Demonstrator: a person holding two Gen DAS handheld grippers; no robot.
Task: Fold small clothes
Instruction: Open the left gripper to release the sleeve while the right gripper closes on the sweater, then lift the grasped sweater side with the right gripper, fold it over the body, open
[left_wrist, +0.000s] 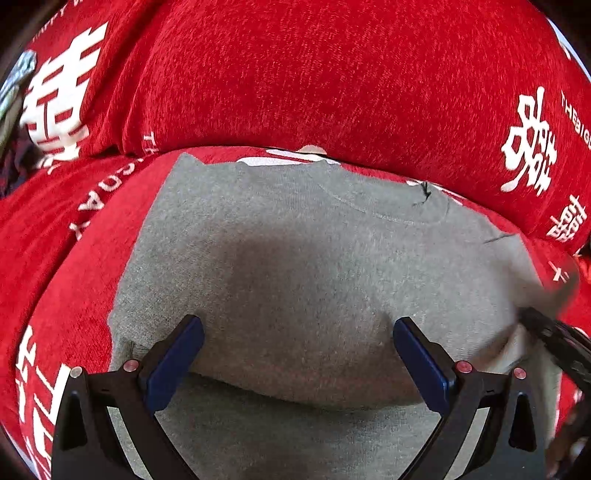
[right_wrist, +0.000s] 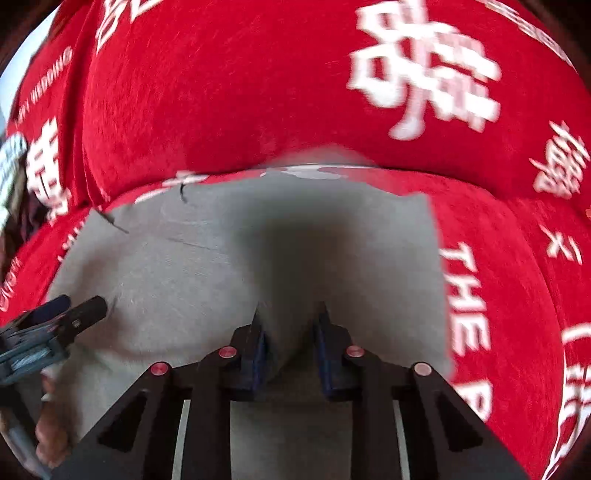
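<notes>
A small grey knit garment (left_wrist: 295, 240) lies on a red cover, its round neckline toward the far side and its near part folded over itself. My left gripper (left_wrist: 298, 332) is open just above the fold, blue pads wide apart, nothing between them. In the right wrist view the same grey garment (right_wrist: 184, 266) fills the middle. My right gripper (right_wrist: 290, 332) has its jaws narrowed on a raised ridge of the grey fabric. The left gripper (right_wrist: 79, 312) shows at the left edge of that view.
The red plush cover with white characters and lettering (left_wrist: 332, 81) drapes over a seat and a backrest that rises right behind the garment. A hand (right_wrist: 51, 439) holds the left gripper at the lower left.
</notes>
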